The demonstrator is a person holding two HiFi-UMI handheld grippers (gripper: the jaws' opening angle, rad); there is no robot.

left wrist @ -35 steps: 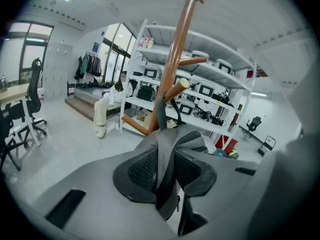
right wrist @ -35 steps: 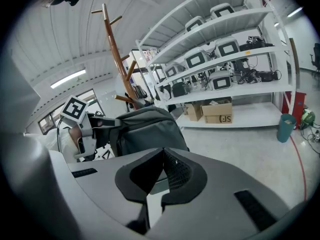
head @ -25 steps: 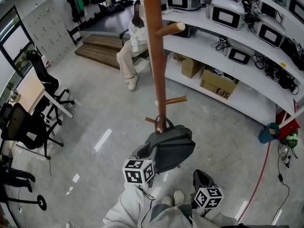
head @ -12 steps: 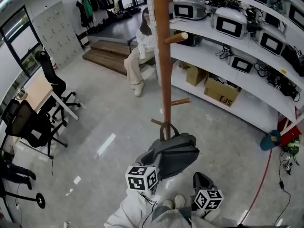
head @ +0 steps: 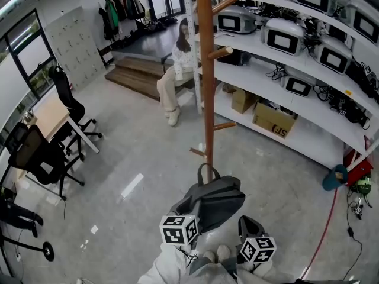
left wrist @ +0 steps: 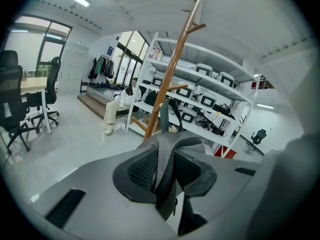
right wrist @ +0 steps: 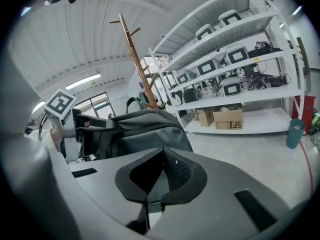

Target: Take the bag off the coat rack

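Note:
A grey bag (head: 212, 201) hangs close in front of me, at the foot of the tall wooden coat rack (head: 205, 70). Its top handle loop (head: 206, 171) stands just below the rack's lowest peg (head: 198, 152) and looks free of it. My left gripper (left wrist: 165, 156) is shut on a dark strap of the bag (left wrist: 166, 134), which runs up between the pads; in the head view its marker cube (head: 177, 229) sits at the bag's near left corner. My right gripper (right wrist: 162, 159) is shut with nothing in it, beside the bag (right wrist: 142, 131), low at its right (head: 251, 226).
White curved shelves (head: 278, 58) with monitors and cardboard boxes (head: 273, 120) stand behind the rack. A person (head: 177, 70) sits on a bench by them. Desk and office chairs (head: 41, 152) are at the left, wooden steps (head: 136, 76) beyond. A red cable (head: 325, 218) lies at the right.
The bag's handle loop sat on the lowest peg a second ago and now stands below and clear of it. The bag has come slightly toward me. The grippers stay shut.

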